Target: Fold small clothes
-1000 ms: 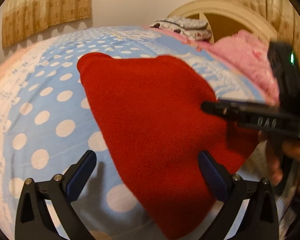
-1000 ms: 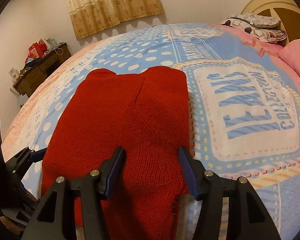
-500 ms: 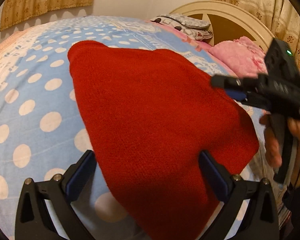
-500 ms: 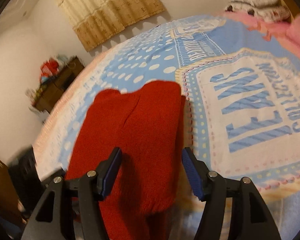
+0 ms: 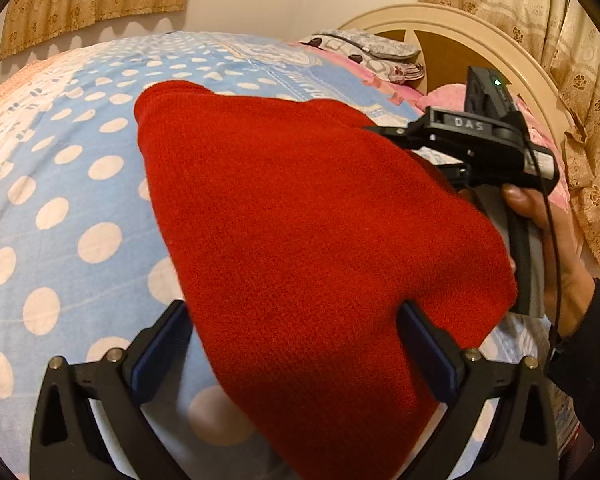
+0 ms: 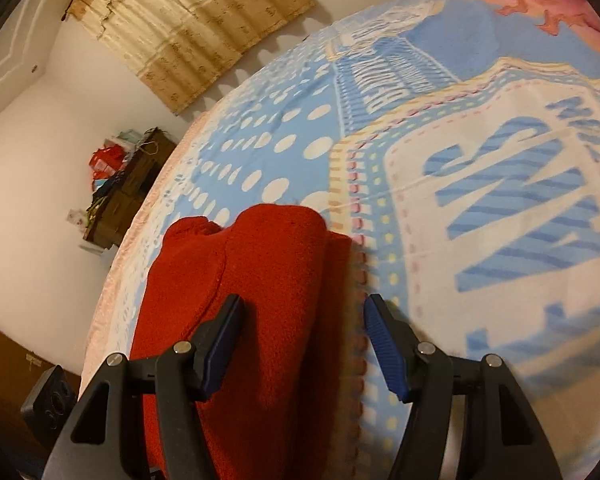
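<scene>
A red knit garment [image 5: 300, 216] lies on the blue polka-dot bedspread [image 5: 60, 184]. My left gripper [image 5: 296, 340] is open, its fingers on either side of the garment's near end. In the left wrist view my right gripper's body shows at the garment's right edge, its fingertips hidden behind the cloth. In the right wrist view my right gripper [image 6: 304, 340] is open above the red garment [image 6: 260, 300], which looks bunched and raised along its right side. I cannot tell whether either gripper touches the cloth.
A pink blanket [image 5: 452, 96] and a patterned pillow [image 5: 364, 48] lie by the cream headboard [image 5: 480, 36]. A wooden dresser [image 6: 124, 196] with clutter stands by the wall. Curtains [image 6: 196, 20] hang behind. The bedspread's white "JEANS" panel [image 6: 500, 208] lies right of the garment.
My right gripper has lifted and tilted, so its view swings and the garment looks narrower and bunched. My left gripper has moved closer over the garment's near end.
</scene>
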A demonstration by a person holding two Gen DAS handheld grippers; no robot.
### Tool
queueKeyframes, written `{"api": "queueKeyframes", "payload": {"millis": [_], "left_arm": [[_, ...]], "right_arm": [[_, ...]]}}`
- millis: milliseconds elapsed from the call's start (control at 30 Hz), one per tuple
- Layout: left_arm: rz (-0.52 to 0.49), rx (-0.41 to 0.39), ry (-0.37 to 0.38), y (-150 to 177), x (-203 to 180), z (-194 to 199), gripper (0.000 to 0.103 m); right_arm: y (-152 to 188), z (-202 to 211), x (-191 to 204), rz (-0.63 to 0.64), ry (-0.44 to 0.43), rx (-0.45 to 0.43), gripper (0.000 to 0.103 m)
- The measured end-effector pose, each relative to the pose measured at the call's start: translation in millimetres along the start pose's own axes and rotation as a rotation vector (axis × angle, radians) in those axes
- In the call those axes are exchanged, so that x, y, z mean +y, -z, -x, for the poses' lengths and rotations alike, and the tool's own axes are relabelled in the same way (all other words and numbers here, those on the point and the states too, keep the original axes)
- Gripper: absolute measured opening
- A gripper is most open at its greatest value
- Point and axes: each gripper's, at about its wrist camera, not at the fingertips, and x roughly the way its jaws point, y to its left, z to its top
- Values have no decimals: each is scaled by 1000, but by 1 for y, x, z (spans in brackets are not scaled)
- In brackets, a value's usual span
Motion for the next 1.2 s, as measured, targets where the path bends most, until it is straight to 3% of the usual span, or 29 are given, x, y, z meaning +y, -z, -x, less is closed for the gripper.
{"api": "queueKeyframes", "payload": {"millis": [233, 367, 433, 600, 833, 1200], "left_arm": [[-13, 11, -18, -2, -3, -2, 99], [-41, 10, -8, -1, -9, 2, 78], [-65, 6, -18, 0, -14, 4, 71], [-85, -6, -48, 0, -20, 19, 42], [-131, -20, -88, 10, -31, 44, 37], [-113, -39, -97, 38, -27, 92, 36]], "right_arm": [[-5, -16, 5, 10, 14, -9, 44], [-4, -17, 8, -19, -15, 0, 29], [-2, -14, 14, 1, -1, -9, 26], [3, 1, 25, -1, 8, -53, 23], [15, 36, 50, 30, 3, -108, 22], [57, 63, 72, 21, -41, -110, 21]]}}
